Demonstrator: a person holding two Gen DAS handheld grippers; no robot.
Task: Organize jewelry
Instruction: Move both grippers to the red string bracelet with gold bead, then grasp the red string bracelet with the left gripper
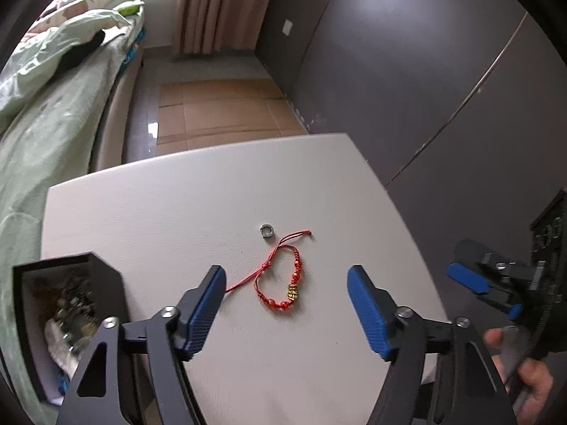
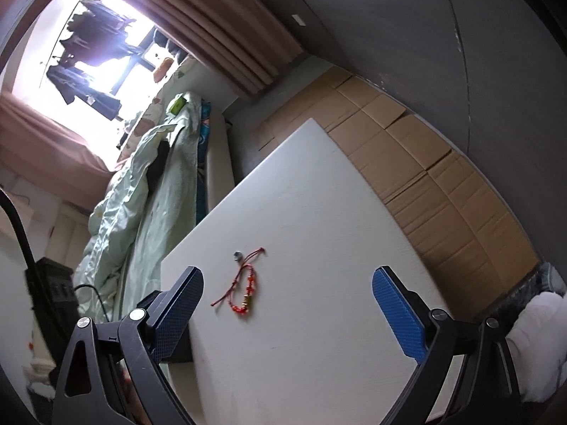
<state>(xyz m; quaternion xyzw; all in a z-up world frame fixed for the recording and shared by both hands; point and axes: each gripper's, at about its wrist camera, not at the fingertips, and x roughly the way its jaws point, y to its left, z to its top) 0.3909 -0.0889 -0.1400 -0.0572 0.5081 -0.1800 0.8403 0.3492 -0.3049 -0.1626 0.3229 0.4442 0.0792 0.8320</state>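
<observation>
A red cord bracelet (image 1: 281, 283) with red and gold beads lies on the white table (image 1: 177, 212), with a small silver ring (image 1: 267, 230) just beyond it. My left gripper (image 1: 287, 295) is open and empty, hovering just short of the bracelet. A black jewelry box (image 1: 67, 315), open and holding several pieces, stands at the table's left edge. My right gripper (image 2: 287, 299) is open and empty above the table; the bracelet (image 2: 244, 292) and ring (image 2: 237, 256) lie ahead of it, nearer its left finger. It also shows at the right of the left wrist view (image 1: 485, 288).
A bed with green bedding (image 1: 53, 113) runs along the table's left side. Flattened cardboard (image 1: 219, 106) covers the floor beyond the table. A dark wall (image 1: 425, 71) stands on the right. The box's corner (image 2: 177, 340) shows behind my right gripper's left finger.
</observation>
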